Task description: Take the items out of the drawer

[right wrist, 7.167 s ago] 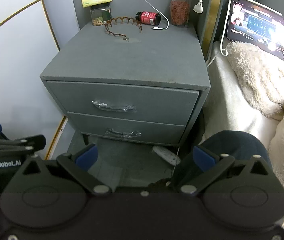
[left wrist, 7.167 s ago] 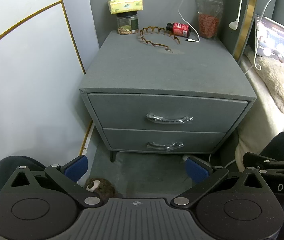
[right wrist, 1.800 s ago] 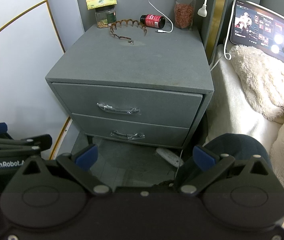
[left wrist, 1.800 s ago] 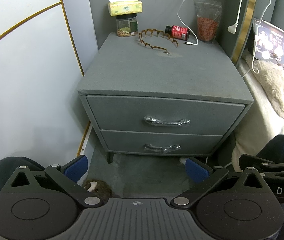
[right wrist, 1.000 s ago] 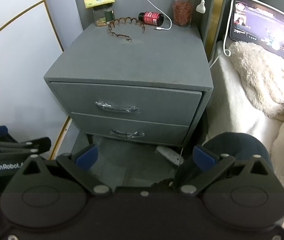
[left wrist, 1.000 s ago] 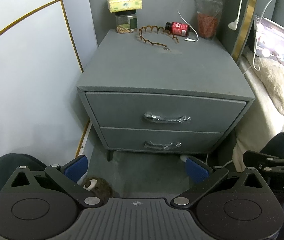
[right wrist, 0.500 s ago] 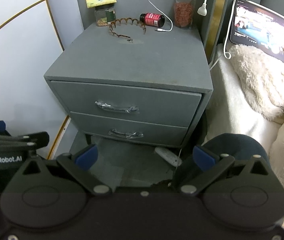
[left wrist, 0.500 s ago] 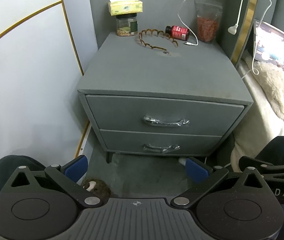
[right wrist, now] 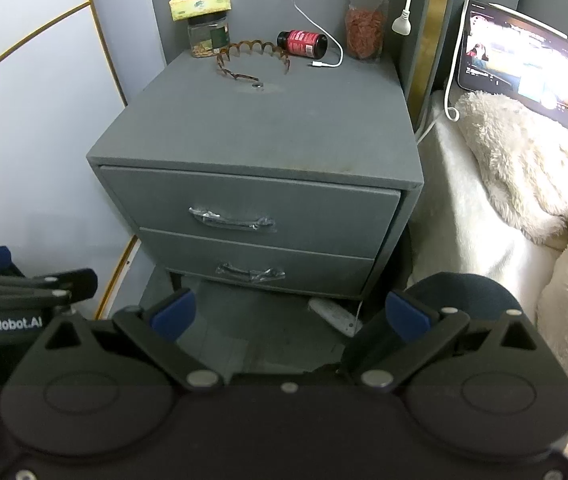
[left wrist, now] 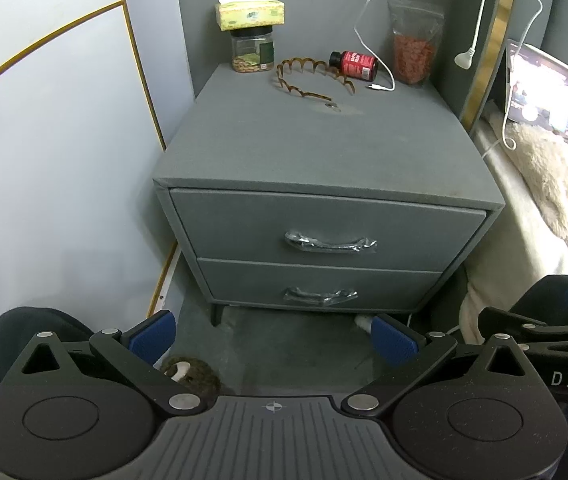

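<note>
A grey nightstand (left wrist: 323,148) (right wrist: 268,132) stands ahead with two drawers, both shut. The upper drawer (left wrist: 244,224) (right wrist: 323,212) has a plastic-wrapped metal handle (left wrist: 329,242) (right wrist: 232,219); the lower drawer (left wrist: 383,284) (right wrist: 323,272) has one too (left wrist: 319,295) (right wrist: 250,271). My left gripper (left wrist: 274,336) is open and empty, low in front of the nightstand. My right gripper (right wrist: 289,314) is open and empty, also back from the drawers. Drawer contents are hidden.
On the nightstand top: a tissue pack (left wrist: 250,14) on a jar (left wrist: 252,53), a brown headband (left wrist: 311,78), a red bottle (left wrist: 353,65), a snack pouch (left wrist: 411,52), a cable (left wrist: 379,88). A bed with fleece blanket (right wrist: 523,184) and tablet (right wrist: 519,56) lies right. A wall (left wrist: 44,160) stands left.
Both grippers have drifted only slightly in front of the nightstand; they stay open. The drawers stay shut.
</note>
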### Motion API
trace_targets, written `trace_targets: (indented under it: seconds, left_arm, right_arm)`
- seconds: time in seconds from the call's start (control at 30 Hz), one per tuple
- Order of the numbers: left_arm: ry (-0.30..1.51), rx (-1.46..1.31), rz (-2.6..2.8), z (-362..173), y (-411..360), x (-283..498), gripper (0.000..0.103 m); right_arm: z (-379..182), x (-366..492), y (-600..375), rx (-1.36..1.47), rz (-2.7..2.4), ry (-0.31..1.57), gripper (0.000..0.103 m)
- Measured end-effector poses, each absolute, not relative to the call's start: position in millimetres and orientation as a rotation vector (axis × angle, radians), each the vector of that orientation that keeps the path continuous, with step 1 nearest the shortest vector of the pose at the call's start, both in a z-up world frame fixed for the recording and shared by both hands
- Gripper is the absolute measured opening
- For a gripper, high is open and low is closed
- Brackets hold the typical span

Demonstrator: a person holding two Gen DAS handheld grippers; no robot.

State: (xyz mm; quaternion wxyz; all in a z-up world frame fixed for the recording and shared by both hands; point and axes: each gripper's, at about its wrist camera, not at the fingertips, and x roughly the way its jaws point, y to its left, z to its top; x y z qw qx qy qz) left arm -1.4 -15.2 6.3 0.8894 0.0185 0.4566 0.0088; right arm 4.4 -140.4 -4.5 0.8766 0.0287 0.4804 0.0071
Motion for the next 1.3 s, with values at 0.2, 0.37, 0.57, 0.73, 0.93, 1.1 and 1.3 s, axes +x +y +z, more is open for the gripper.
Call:
trace_targets:
  seconds: [0.2,0.37,0.57,0.73,0.93,1.1,1.3]
  left_arm:
    - [0.948,0.036,0.019,5.9,-14.8,-0.7,0.103]
    - [0.944,0.037,0.022,5.7,-14.5,-1.2,0.103]
    - [0.923,0.040,0.035,5.8,-12.8,-1.9,0.103]
    - [0.848,0.024,0.042,2.5,-8.0,-4.6,0.103]
    - [0.804,0.035,0.003,-6.4,-12.3,4.8,0.103]
    - [0.813,0.041,0.000,-16.7,-20.4,19.0,0.103]
    - [0.875,0.088,-0.004,-25.7,-30.6,37.5,0.103]
  right_arm:
    - [-4.4,4.4,-141.2,0.061,0.017,1.002,0.103]
    - [-4.4,4.4,-141.9,0.061,0.018,1.002,0.103]
    - [-4.3,4.4,-142.7,0.062,0.020,1.002,0.103]
    - [-4.7,8.1,-152.4,0.101,0.038,0.999,0.103]
    - [-12.6,7.7,-169.0,0.090,0.204,0.931,0.103]
    - [-19.2,18.7,-191.2,0.156,0.199,0.967,0.103]
    - [-26.7,33.3,-218.8,0.250,0.173,1.022,0.103]
